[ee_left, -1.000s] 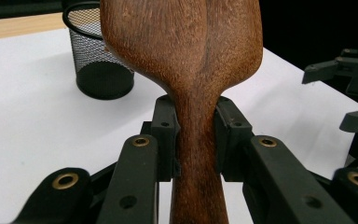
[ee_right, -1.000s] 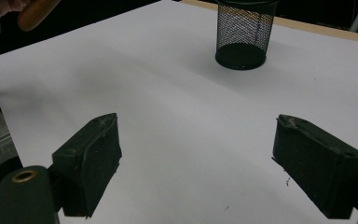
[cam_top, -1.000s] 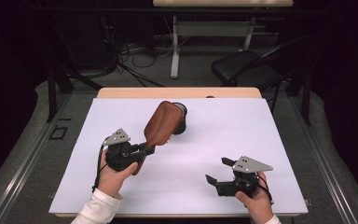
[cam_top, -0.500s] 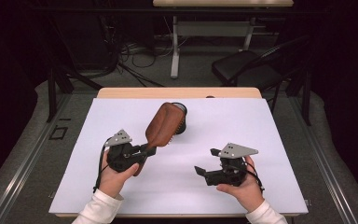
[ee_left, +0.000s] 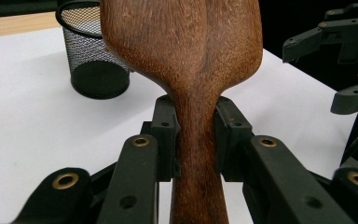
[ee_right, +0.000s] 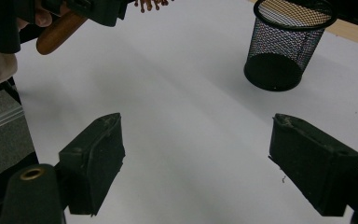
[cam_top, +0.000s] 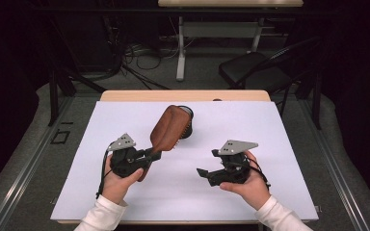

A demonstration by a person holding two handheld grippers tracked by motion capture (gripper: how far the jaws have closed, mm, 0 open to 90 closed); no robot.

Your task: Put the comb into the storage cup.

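The left gripper [cam_top: 153,155] clamps the wooden brush [cam_top: 168,128] by its neck, probably for the mesh cup [ee_right: 286,49]; the right gripper [ee_right: 209,163] is wide open.

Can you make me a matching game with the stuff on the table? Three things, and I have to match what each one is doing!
Things:
1. wooden brush
2. mesh cup
3. right tongs

States:
A. open, holding nothing
B. standing upright on the white table
C. clamped by its handle in the left tongs

Pairs: 1-C, 2-B, 3-A
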